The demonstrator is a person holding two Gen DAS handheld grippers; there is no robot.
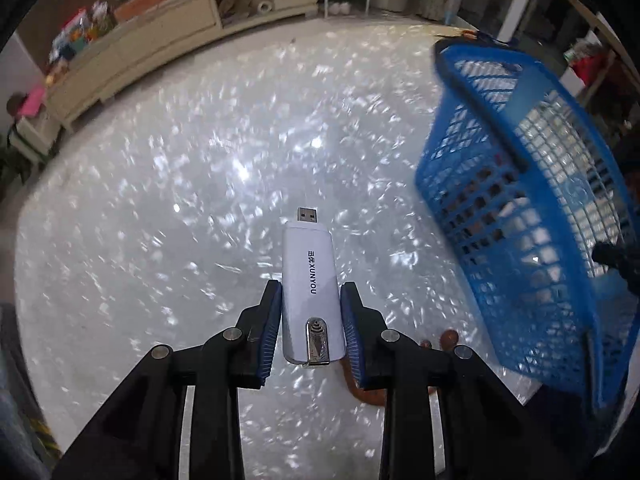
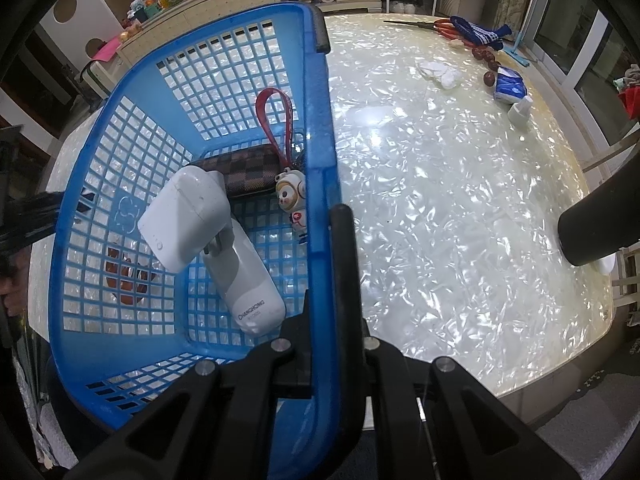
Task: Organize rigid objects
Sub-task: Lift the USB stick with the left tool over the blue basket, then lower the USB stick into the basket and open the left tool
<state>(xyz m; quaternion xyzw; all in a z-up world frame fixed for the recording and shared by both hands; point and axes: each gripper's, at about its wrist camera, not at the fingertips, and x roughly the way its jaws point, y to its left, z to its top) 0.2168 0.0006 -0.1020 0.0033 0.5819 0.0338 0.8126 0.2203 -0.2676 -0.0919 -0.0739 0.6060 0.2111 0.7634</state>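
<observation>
Now | left gripper (image 1: 310, 296) pinches glossy white USB stick (image 1: 310, 292) | right gripper (image 2: 324, 280) clamps blue lattice basket (image 2: 320, 120) rim

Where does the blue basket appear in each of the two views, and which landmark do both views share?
Left wrist view: the basket fills the right side, tilted, beside the held USB stick.
Right wrist view: the basket fills the left and centre, its rim in the right claw.
Shared landmark: the shimmering white table.
</observation>
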